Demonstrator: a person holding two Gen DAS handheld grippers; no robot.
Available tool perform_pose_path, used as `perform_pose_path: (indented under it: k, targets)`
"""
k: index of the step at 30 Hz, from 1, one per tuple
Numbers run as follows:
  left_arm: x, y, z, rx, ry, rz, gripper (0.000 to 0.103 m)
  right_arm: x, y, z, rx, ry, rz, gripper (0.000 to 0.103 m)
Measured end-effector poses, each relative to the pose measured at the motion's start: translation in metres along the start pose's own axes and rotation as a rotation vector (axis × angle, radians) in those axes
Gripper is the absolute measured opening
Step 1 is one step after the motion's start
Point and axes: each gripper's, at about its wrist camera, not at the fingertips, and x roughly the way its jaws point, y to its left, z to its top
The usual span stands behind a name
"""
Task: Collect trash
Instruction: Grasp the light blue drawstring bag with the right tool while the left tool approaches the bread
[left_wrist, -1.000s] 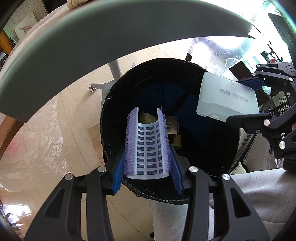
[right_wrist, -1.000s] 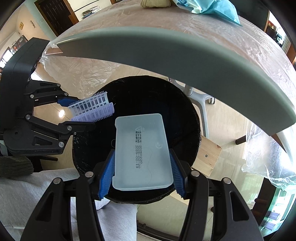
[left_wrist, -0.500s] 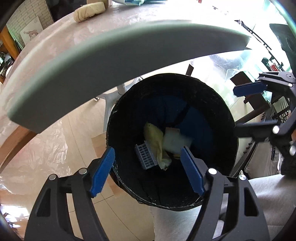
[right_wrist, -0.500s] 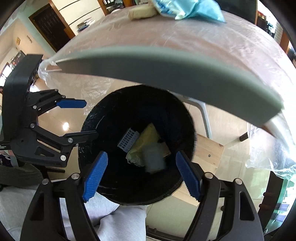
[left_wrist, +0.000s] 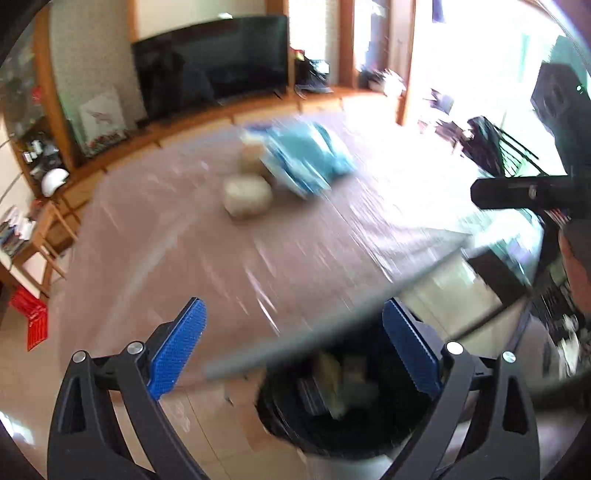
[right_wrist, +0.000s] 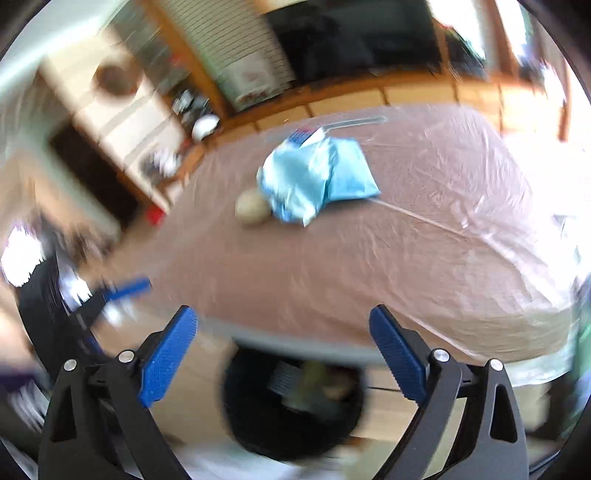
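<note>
Blue bag (right_wrist: 317, 181) lay dead ahead across the tabletop (right_wrist: 424, 258), nearer my right hand-held gripper (right_wrist: 282, 358); both hand-held grippers gaped wide, empty.

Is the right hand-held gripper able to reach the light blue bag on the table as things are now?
Probably yes. The right hand-held gripper is open and empty, and the plastic-covered table between it and the light blue bag shows nothing in the way.
</note>
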Motion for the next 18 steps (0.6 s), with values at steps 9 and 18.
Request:
perform_pose_path:
  k: [9,18]
  targets:
    - [0.044,0.034,0.055,0.013,-0.047,0.074,0.097,0.069,-0.02,0.071,0.386,-0.001,0.082,0.093]
    - [0.091,0.045,0.076,0.097,0.004,0.073,0.097,0.125,-0.036,0.104,0.61,0.009,0.023,0.091]
